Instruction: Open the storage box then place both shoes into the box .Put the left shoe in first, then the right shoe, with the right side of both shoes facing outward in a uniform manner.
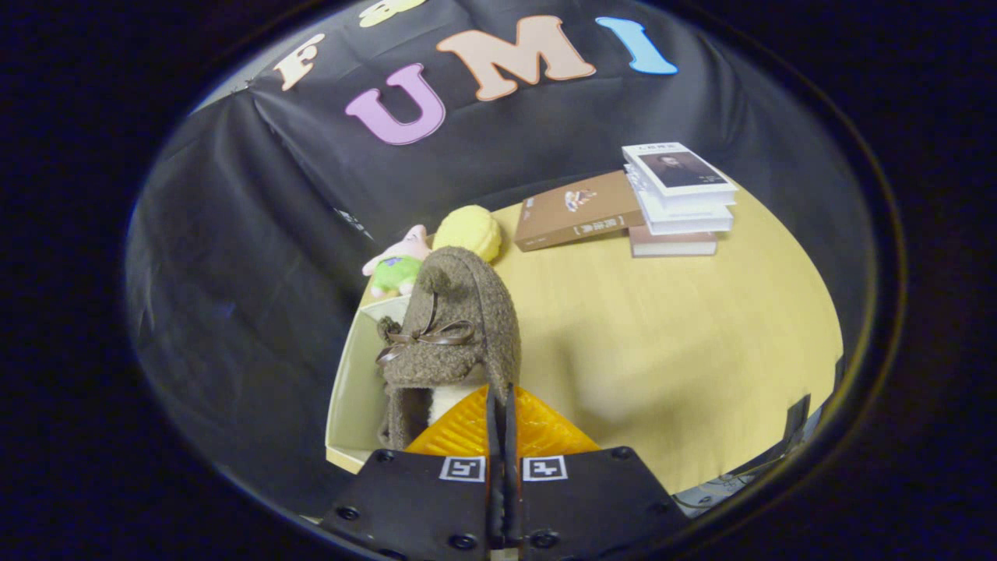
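Note:
A brown fuzzy shoe point(456, 327) with a small brown bow hangs from my gripper point(500, 397), toe pointing away from me. Both orange fingers point(467, 428) are pressed together on the shoe's rear edge, by its white lining. The shoe hovers over the open white storage box point(354, 382), which lies on the wooden table point(662, 343) at its left edge, below and left of the fingers. The shoe hides most of the box's inside. I cannot tell whether another shoe lies in the box.
Beyond the shoe sit a pink and green plush toy point(397, 265) and a yellow round plush point(467, 230). A brown book point(576, 210) and a stack of white books point(678, 199) lie at the far side of the table.

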{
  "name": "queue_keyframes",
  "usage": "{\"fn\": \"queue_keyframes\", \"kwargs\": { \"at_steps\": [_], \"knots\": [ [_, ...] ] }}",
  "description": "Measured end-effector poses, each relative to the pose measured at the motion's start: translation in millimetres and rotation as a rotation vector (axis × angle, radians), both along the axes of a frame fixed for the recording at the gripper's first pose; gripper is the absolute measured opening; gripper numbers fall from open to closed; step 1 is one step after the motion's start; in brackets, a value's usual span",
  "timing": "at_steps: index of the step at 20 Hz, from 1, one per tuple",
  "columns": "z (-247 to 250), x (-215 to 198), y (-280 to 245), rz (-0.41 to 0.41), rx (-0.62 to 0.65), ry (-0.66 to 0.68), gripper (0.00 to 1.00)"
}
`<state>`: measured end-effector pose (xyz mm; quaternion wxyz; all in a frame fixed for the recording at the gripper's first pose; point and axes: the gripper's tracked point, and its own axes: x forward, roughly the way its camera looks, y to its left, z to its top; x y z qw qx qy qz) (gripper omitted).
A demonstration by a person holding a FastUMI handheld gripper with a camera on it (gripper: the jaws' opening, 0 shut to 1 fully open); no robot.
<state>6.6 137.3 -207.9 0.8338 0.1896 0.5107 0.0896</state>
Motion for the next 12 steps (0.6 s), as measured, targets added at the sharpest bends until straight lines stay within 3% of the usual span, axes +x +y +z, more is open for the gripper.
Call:
{"fn": "queue_keyframes", "kwargs": {
  "at_steps": [6,12],
  "knots": [
    [0,1,63,0.037,0.035,0.000,0.04],
    [-23,5,100,0.043,-0.017,0.002,0.04]
  ]
}}
